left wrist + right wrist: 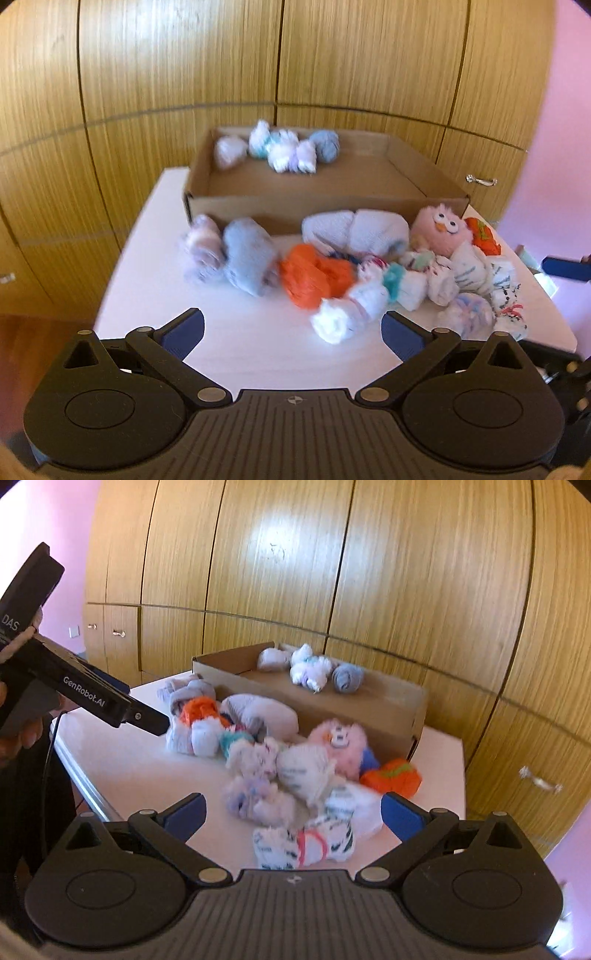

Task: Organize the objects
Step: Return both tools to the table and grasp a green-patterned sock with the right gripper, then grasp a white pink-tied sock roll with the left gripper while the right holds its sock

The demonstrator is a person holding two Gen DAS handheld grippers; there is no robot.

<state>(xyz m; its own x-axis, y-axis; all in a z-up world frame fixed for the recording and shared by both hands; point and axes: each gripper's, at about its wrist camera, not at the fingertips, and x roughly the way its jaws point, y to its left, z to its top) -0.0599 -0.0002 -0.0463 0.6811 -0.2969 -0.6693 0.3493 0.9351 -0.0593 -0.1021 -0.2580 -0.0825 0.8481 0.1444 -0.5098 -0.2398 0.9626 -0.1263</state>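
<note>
Both grippers released, left gripper [291, 332], right gripper [293, 814], white sock roll [351, 308] lying diagonally

The left gripper [291, 334] gaped above the white worktop [221, 347]; rolled sock bundles [314, 277] lay before a shallow cardboard box [369, 208].

Wood-grain wardrobe wall [177, 66] fills background, light oak veneer, tall doors split by dark vertical seams, horizontal seam running across at mid height. Small metal handle [481, 180] on lower door at right; more handles [118, 633] on low doors at far left in right wrist view. Pink wall [569, 110] right of wardrobe, also pink wall [62, 524] at left. White switch plate [74, 630] on it. Reddish wood floor [33, 339] lower left. White table [236, 354], rounded corners, standing before wardrobe. Bright glare patch [273, 531] on door panels.
</note>
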